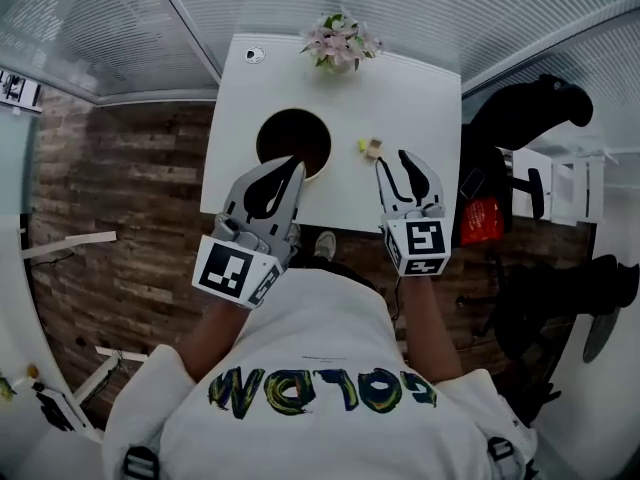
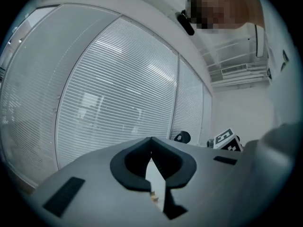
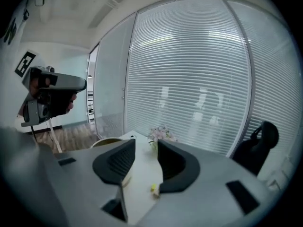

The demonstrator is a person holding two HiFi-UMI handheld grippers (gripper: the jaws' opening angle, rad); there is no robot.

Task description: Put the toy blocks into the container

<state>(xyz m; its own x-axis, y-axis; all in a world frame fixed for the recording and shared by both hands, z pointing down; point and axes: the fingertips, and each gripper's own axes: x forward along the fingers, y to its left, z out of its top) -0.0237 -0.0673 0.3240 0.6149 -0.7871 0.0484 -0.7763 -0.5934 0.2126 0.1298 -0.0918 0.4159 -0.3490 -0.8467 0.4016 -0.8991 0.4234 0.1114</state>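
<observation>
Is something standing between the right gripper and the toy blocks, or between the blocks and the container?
Nothing visible does. The toy blocks lie on the table just ahead of the open right gripper, and only table surface separates them from the container. The left gripper, shut, hangs over the container's near rim.

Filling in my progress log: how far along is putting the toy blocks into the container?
Done: unclear; the container is too dark inside to show blocks. In hand: nothing; the left gripper is shut and empty beside it, the right gripper open and empty. Left: at least two toy blocks on the table, just ahead of the right gripper.
</observation>
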